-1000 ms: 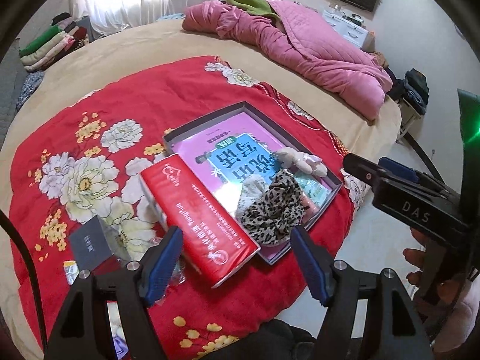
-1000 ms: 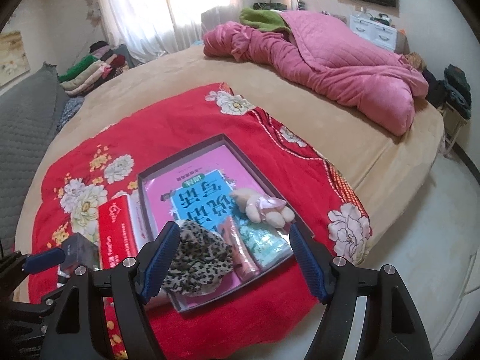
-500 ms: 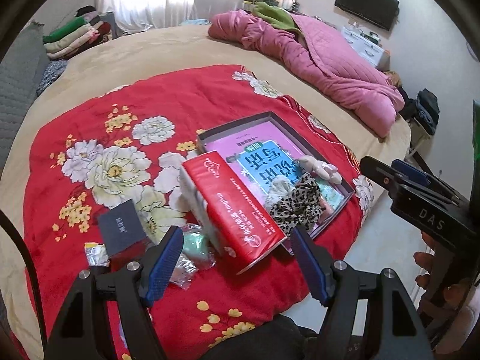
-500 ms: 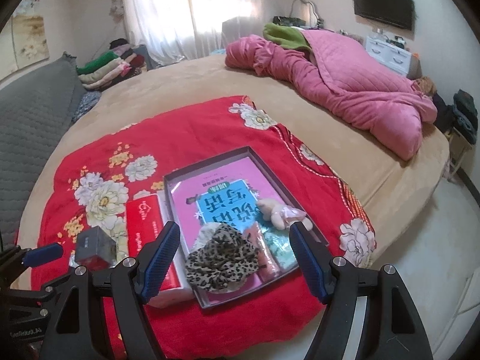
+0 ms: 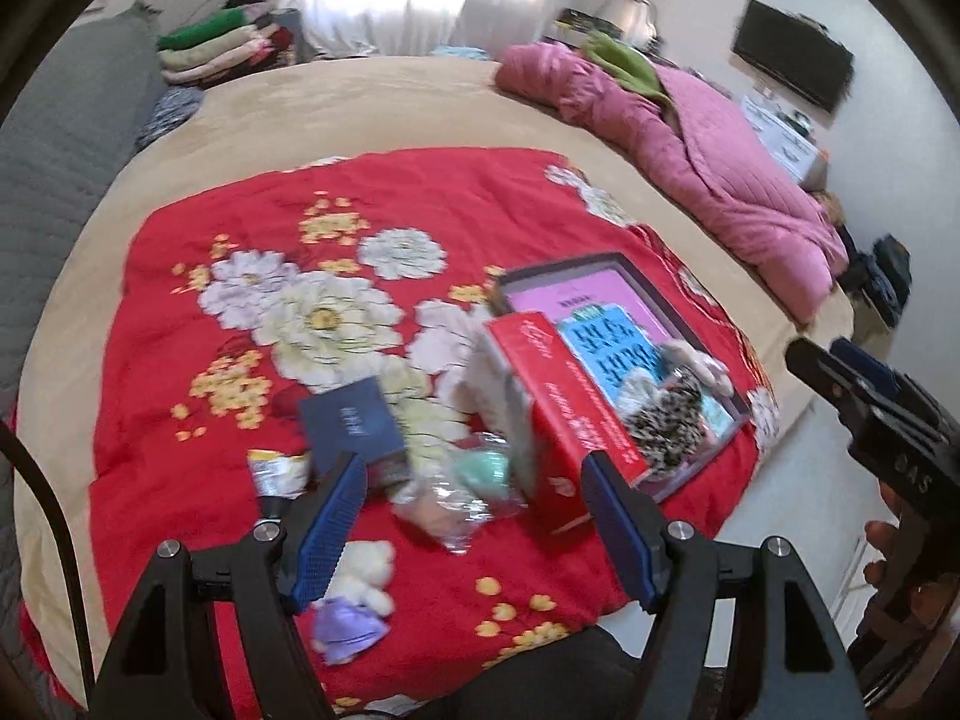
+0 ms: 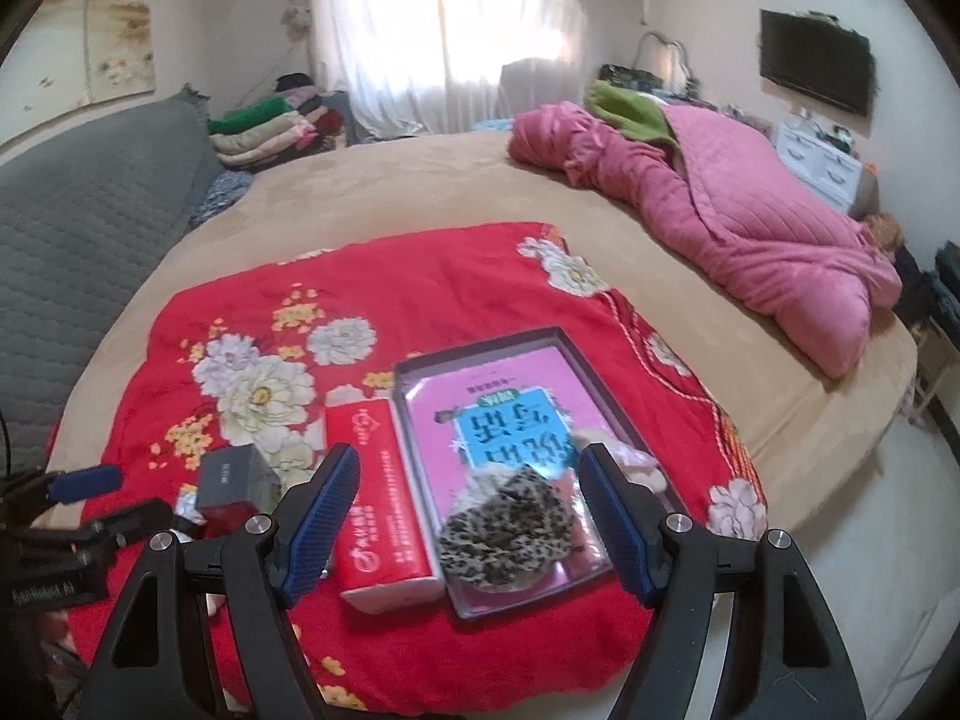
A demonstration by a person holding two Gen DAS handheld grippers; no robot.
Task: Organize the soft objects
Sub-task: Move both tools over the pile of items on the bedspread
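Note:
A red flowered blanket (image 6: 420, 282) covers the near part of the bed. On it lies a grey tray (image 6: 480, 348) with a pink book, a leopard-print scrunchie (image 6: 510, 534) and a small pale plush (image 6: 636, 462). A red tissue pack (image 5: 570, 396) lies against the tray's left side. Left of it are a dark blue box (image 5: 351, 426), a clear bag (image 5: 462, 498) and a white plush with purple clothing (image 5: 360, 588). My left gripper (image 5: 471, 474) hovers open above the bag. My right gripper (image 6: 468, 468) hangs open over the scrunchie and tissue pack, holding nothing.
A crumpled pink quilt (image 6: 720, 210) lies along the bed's far right. Folded clothes (image 6: 264, 126) are stacked at the back left beside a grey padded headboard (image 6: 90, 210). The bed's edge drops to pale floor (image 6: 870, 510) on the right.
Both grippers have drawn back and leftward from the tray, jaws unchanged. In the left wrist view the tray slid right and the white plush came into sight.

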